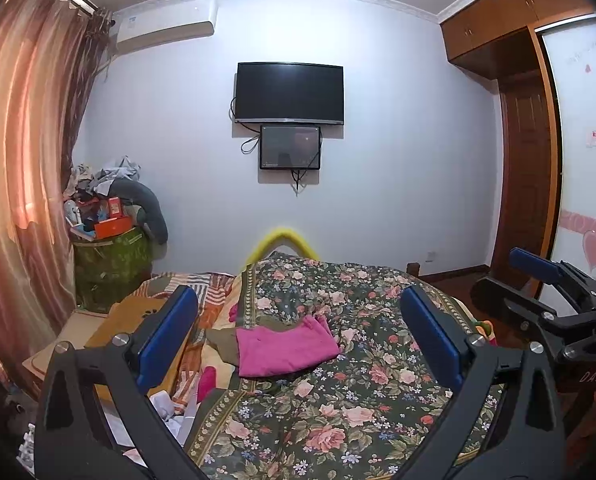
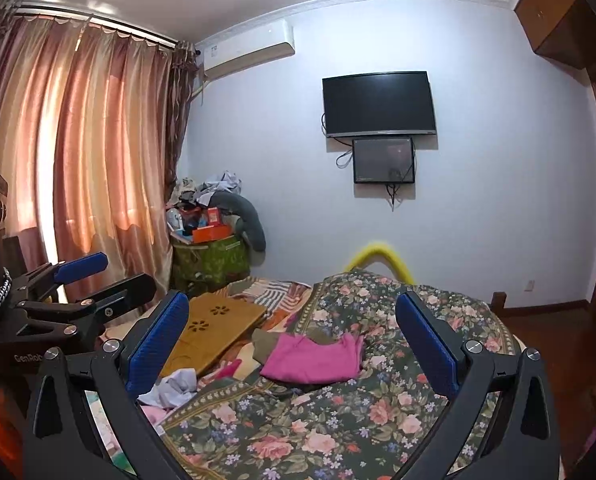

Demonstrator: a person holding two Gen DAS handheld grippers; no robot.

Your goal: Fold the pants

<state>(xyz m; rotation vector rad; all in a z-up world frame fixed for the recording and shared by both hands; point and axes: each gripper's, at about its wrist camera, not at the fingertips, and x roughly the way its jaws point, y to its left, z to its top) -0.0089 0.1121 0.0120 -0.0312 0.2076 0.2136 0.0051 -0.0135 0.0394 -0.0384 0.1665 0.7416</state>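
Pants (image 1: 283, 348) in pink lie folded on the bed's floral quilt (image 1: 338, 412), ahead of both grippers and touching neither. The left gripper (image 1: 298, 336) and right gripper (image 2: 293, 344) hover spread wide, holding nothing — each frames the pants between its blue pads. An olive garment (image 2: 265, 342) is partly hidden under the pants. Beside the curtain (image 2: 77, 152), a green hamper (image 2: 209, 264) is heaped with boxes and clothes — the contents are hard to make out.
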